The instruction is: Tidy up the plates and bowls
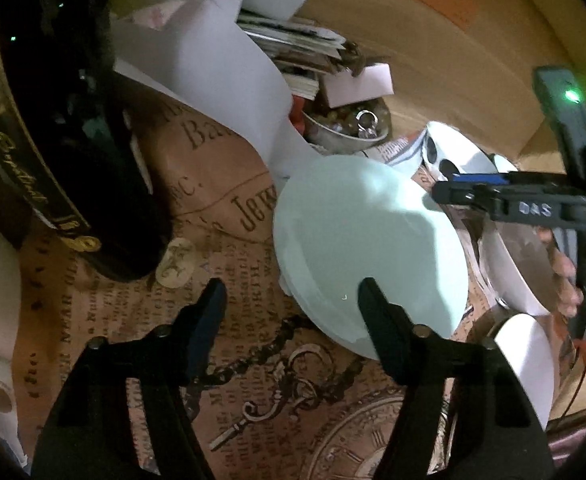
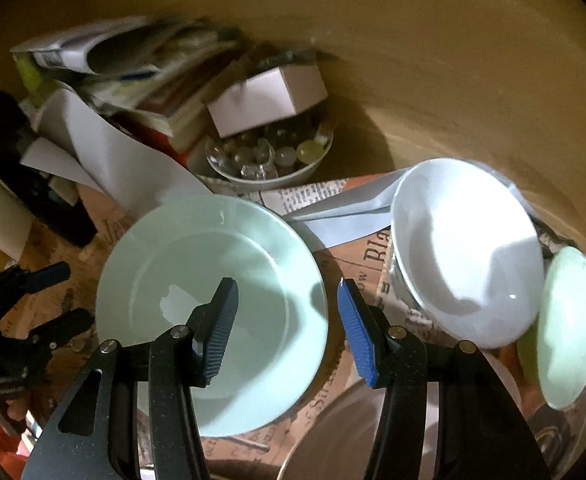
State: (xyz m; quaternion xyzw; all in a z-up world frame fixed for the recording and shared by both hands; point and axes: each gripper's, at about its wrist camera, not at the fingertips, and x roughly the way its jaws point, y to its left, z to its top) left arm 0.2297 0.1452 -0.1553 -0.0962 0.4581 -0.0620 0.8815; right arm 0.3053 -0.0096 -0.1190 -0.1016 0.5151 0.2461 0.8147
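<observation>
The right gripper [image 2: 289,328] hangs over the table [image 2: 353,360] with its fingers [image 2: 355,332] spread wide, holding nothing; the pale green plate [image 2: 197,280] lies flat beneath its left finger, toward 9 o'clock; a white bowl [image 2: 465,256] sits at 2 o'clock, a small green dish [image 2: 569,332] touching its right edge; the left gripper [image 1: 293,304] is likewise spread and empty, its right finger over the plate's near rim.
</observation>
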